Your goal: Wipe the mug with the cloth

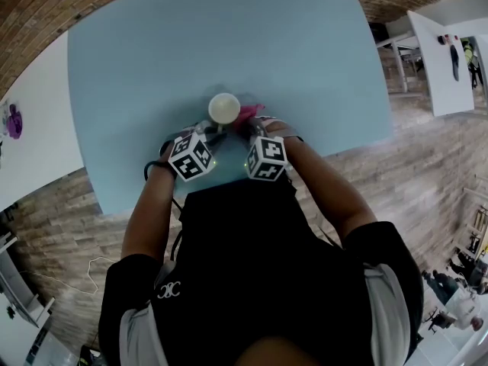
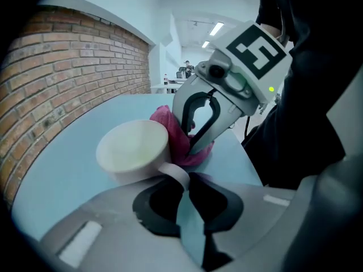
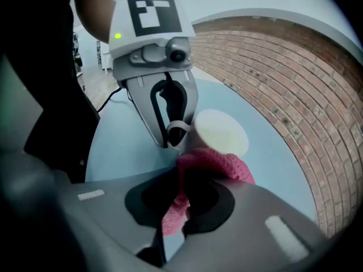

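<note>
The task looks to be in its early or middle part. The left gripper (image 2: 182, 181) has its fingers pinched narrow on the handle (image 2: 173, 171) of the mug (image 2: 131, 149), steadying it upright on the table (image 1: 229, 36). The right gripper (image 3: 182, 180) is clamped on the cloth (image 3: 218, 163) and holds it against the mug's side by the handle. How much of the mug is already wiped cannot be told, and most of its wall and its inside seem left to do.

The head view puts the mug at the centre of the frame, with the cloth just to its right, but the marker cubes hide both sets of jaws. The left gripper view, at lower centre, alone shows the grip on the handle. The right gripper view alone shows the cloth bunched between its pads.
</note>
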Available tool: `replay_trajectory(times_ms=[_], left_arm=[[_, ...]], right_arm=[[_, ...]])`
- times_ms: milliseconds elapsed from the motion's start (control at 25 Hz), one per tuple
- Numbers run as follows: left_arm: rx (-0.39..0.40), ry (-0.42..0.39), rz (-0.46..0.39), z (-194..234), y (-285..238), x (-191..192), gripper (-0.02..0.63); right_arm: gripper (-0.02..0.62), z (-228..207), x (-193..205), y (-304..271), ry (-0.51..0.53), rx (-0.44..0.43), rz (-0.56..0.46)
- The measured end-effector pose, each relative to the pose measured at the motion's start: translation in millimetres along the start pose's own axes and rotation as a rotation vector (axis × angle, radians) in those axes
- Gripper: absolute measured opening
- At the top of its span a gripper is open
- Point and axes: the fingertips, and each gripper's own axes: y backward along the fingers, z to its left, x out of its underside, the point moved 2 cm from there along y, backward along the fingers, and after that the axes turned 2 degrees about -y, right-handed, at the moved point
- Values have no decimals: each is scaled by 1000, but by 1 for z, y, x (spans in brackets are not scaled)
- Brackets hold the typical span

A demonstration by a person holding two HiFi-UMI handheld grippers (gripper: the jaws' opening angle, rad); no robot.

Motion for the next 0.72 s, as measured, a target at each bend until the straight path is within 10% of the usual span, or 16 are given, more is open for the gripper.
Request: replay_trajectory(times_ms=[440, 720], left_arm=[[119, -142, 28, -15, 9, 5, 26], [88, 7, 26, -4, 11, 14, 40]], right_arm=[[38, -51, 13, 1, -59, 91, 8], [37, -51, 10, 1, -31, 75, -3]])
